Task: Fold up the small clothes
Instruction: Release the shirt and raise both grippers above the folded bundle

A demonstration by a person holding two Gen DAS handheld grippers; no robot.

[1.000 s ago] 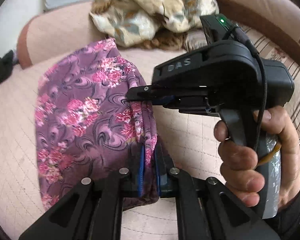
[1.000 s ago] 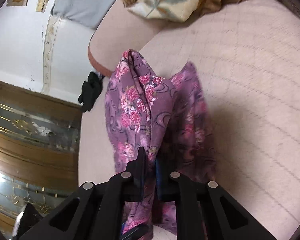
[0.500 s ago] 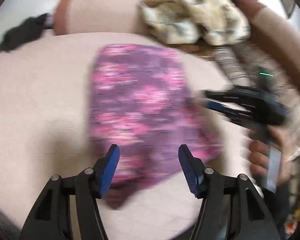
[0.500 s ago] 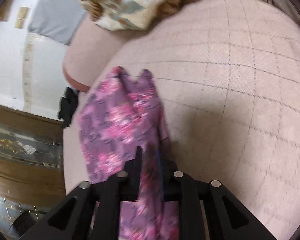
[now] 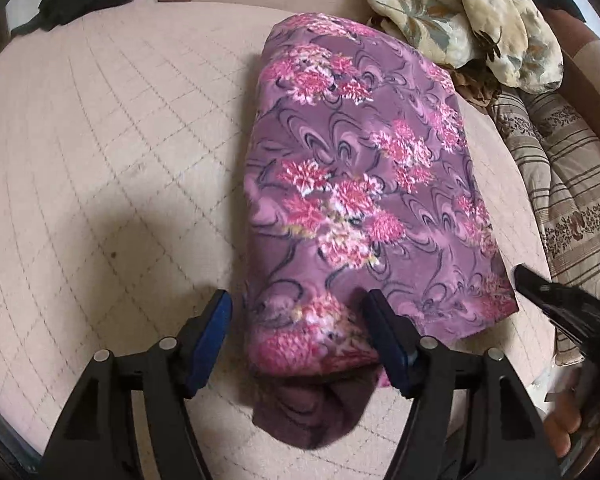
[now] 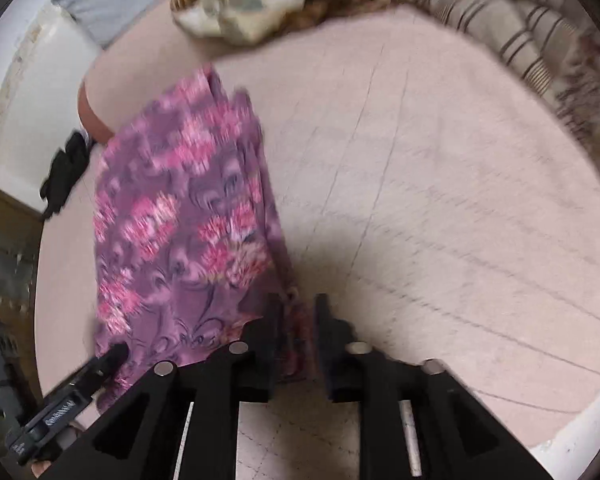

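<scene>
Purple floral garment (image 5: 364, 200) flat on quilted cushion (image 5: 100, 160), near end hidden under parted left fingers (image 5: 212, 332); blurred right fingers (image 6: 274, 332) released.

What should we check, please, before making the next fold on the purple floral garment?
1. Garment lies flat on the quilted cushion: mostly ok; the near end bunches and a darker layer sticks out underneath.
2. Left gripper released: ok, jaws wide open on either side of the near end.
3. Right gripper released: cannot tell; cloth sits in its narrow gap and the view is blurred.
4. Side edges lined up: ok along the long sides in the left view.
5. Room to fold: ok on the bare cushion; the cream floral blanket lies close behind the far corner.
</scene>
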